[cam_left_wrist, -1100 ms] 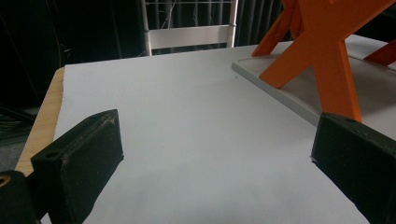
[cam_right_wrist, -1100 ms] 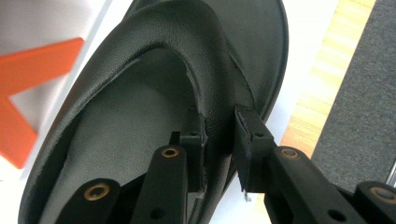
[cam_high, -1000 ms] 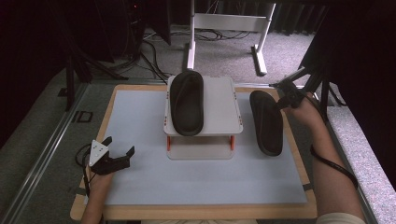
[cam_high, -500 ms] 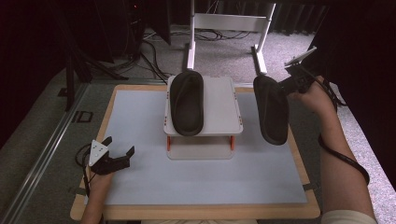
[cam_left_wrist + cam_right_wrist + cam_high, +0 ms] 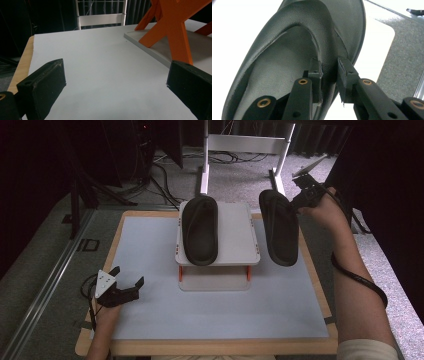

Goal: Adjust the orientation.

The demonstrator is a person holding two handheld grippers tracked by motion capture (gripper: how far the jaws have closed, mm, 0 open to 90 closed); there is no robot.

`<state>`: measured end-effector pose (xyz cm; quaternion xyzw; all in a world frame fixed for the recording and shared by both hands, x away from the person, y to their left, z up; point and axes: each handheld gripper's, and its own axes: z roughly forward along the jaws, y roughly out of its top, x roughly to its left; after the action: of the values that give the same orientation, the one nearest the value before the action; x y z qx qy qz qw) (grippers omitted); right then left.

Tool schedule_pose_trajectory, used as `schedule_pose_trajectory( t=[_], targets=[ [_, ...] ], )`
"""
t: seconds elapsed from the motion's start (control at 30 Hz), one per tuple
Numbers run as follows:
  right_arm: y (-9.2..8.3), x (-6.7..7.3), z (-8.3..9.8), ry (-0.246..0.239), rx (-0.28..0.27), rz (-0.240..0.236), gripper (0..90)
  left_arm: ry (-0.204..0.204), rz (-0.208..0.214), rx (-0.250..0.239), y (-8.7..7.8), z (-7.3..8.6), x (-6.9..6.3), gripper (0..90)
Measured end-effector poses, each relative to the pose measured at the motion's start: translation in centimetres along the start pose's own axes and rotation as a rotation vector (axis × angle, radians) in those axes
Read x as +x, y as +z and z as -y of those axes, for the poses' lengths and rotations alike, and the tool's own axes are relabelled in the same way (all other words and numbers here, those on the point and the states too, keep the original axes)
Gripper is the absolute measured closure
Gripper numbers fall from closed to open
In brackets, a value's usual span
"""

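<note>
A black slipper [image 5: 200, 230] lies on the white raised stand [image 5: 240, 235] at the table's back middle. A second black slipper [image 5: 279, 227] hangs in the air just right of the stand, toe end toward the front. My right gripper [image 5: 299, 202] holds it at its far end. In the right gripper view the jaws pinch the slipper's upper strap [image 5: 328, 62], and my right gripper [image 5: 329, 75] is shut on it. My left gripper [image 5: 125, 285] rests near the table's front left, jaws wide open with nothing between them, as its own view [image 5: 112, 82] shows.
The stand has orange legs [image 5: 172, 30] and a grey base plate [image 5: 155, 50] on the pale blue mat [image 5: 150, 320]. The wooden table edge [image 5: 200, 347] runs along the front. A white frame [image 5: 245, 145] stands on the floor behind the table.
My right gripper has lifted the second slipper off the mat at the table's right and carried it up and back beside the stand. The left gripper has stayed put.
</note>
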<state>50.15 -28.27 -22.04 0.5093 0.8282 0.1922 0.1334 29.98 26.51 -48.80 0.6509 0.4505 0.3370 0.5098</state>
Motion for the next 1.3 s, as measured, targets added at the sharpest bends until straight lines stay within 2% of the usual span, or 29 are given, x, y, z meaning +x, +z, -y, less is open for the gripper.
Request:
schedule_pose_trajectory(
  t=[0.33,0.37,0.5,0.73,0.83,0.87,1.0,1.2,1.3],
  targets=[
    [1.4,3.6,-2.4,-0.052,0.037,-0.013,75.1,0.007,0.0,0.0,0.0,0.0,0.0,1.7],
    [1.4,3.6,-2.4,-0.052,0.037,-0.013,75.1,0.007,0.0,0.0,0.0,0.0,0.0,1.7],
    [2.0,5.0,-3.4,-0.06,0.049,-0.023,75.0,0.008,0.001,-0.002,0.0,0.0,0.0,1.7],
    [3.0,7.1,-4.9,-0.085,0.083,-0.002,75.0,0.006,0.004,-0.005,-0.1,0.0,0.0,1.7],
    [3.1,7.4,-5.1,-0.086,0.084,-0.002,75.0,0.007,0.006,-0.006,-0.1,0.0,0.0,1.7],
    [3.4,8.2,-5.6,-0.088,0.095,-0.012,75.0,0.008,0.007,-0.006,-0.1,0.0,0.0,1.7],
    [4.0,9.6,-6.2,-0.11,0.109,-0.017,75.0,0.008,0.01,-0.007,-0.1,0.0,0.0,1.7],
    [4.5,10.8,-6.6,-0.125,0.125,0.02,74.9,0.01,0.012,-0.007,-0.1,0.0,-0.1,1.8],
    [4.5,11.2,-6.7,-0.125,0.126,0.0,74.9,0.01,0.013,-0.008,-0.1,0.0,-0.1,1.8]
  ],
)
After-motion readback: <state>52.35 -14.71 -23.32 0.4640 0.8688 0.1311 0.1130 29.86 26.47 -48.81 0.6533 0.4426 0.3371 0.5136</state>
